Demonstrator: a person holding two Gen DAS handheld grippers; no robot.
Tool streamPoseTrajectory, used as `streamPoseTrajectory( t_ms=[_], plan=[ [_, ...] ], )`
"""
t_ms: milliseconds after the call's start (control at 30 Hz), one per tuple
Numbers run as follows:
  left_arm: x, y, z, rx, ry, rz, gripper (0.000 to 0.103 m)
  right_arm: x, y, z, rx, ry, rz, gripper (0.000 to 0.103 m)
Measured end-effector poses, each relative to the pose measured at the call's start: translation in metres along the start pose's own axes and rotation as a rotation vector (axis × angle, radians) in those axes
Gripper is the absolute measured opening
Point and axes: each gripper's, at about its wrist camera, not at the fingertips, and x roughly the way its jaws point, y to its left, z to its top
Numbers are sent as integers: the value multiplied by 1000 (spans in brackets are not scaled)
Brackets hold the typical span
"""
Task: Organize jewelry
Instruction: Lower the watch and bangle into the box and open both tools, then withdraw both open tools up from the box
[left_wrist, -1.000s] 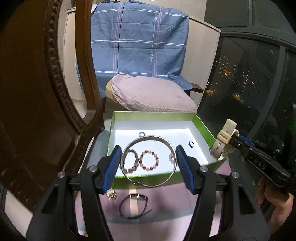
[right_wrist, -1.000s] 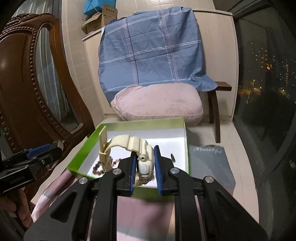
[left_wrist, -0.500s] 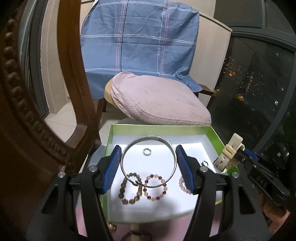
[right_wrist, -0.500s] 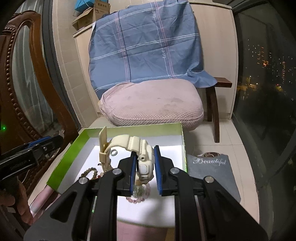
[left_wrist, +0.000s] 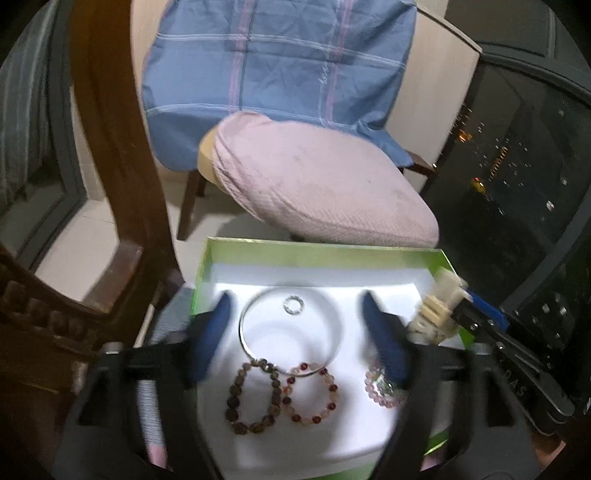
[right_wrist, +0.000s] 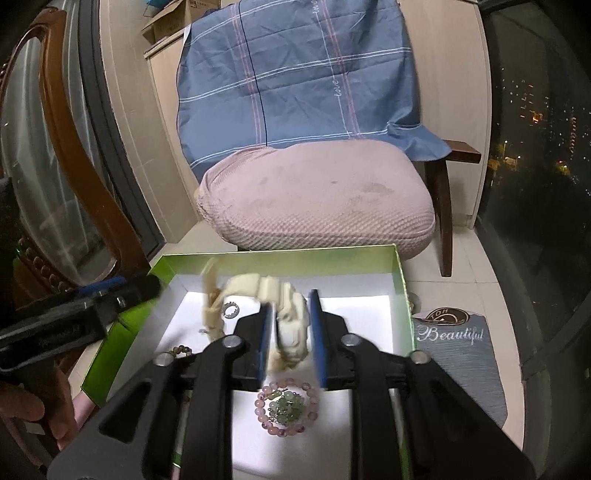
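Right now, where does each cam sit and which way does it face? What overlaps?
Left wrist: on the left gripper, looking forward and down into the green box; its own open blue-padded fingers show, the silver bangle loose between them, the right gripper entering at right.
Right wrist: on the right gripper, facing the same box and the pink cushion; its fingers frame the cream watch, with the left gripper and a hand at left.
Shared: box, small ring, watch, cushion.

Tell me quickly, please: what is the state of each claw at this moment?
Left claw: open, holding nothing; the silver bangle lies between its fingers, untouched.
Right claw: open; the cream watch sits loose between its fingers.
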Motion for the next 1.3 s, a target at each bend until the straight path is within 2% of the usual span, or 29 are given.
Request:
streamPoseTrajectory(
  t_ms=[33,67,200,267,400,500,600,733,800,933,1100,1167,1233,1300],
  plan=[
    [-6,-2,0,12,-34,16,90,-4,1,0,0,-20,-10,64],
    [-12,-3,1,20,-61,26,92,-13,1,2,4,-64,-31,75],
    [-45,-4,11,21,-130,17,93,-47,-10,11,52,-172,-19,75],
    [-69,-2,16,18,-177,8,95,-65,-16,12,76,-220,-22,80],
    [-121,-4,16,52,-268,18,97,-111,-27,7,100,-318,-46,82],
    [-144,-3,12,60,-284,30,97,-139,-28,-3,93,-344,-43,82],
    [-162,-4,-5,78,-284,34,97,-162,-19,-14,32,-345,-38,82],
    [-173,-4,-44,134,-254,66,97,-191,-4,-25,-40,-371,-38,82],
    [-176,0,-67,135,-239,76,97,-205,2,-33,-76,-380,-45,87],
    [-164,2,-109,146,-128,80,97,-222,6,-51,-96,-383,-47,90],
    [-125,-11,-134,225,-17,79,97,-223,2,-73,-37,-301,-7,91],
    [-100,-13,-139,256,40,116,97,-226,4,-78,-16,-289,15,91],
    [-85,-12,-143,249,80,136,96,-224,8,-80,-32,-283,16,91],
    [-73,-10,-144,239,112,119,95,-219,12,-82,-58,-272,1,91]
  ],
)
